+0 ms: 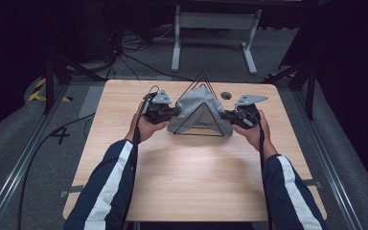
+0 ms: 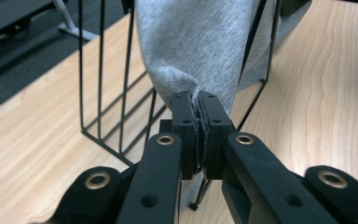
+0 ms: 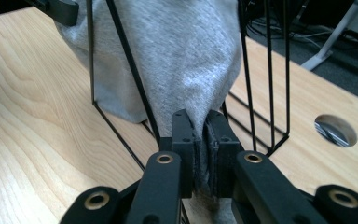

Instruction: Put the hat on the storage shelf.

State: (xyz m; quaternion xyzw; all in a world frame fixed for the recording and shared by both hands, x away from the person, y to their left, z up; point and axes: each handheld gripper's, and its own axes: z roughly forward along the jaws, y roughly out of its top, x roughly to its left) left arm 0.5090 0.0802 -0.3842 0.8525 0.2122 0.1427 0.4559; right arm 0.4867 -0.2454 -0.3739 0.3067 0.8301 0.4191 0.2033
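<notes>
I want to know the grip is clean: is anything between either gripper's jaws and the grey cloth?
No. The left gripper and right gripper each pinch the grey cloth directly; the wire rack stands beside them.

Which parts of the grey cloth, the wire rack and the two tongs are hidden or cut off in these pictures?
- Grey cloth, high view: far side hidden behind its own folds.
- Cloth top, left gripper view: cut by the upper edge.
- Wire rack, right gripper view: its top is cut by the upper edge.
- Pinched cloth edges: hidden between the shut left tongs and right tongs.
</notes>
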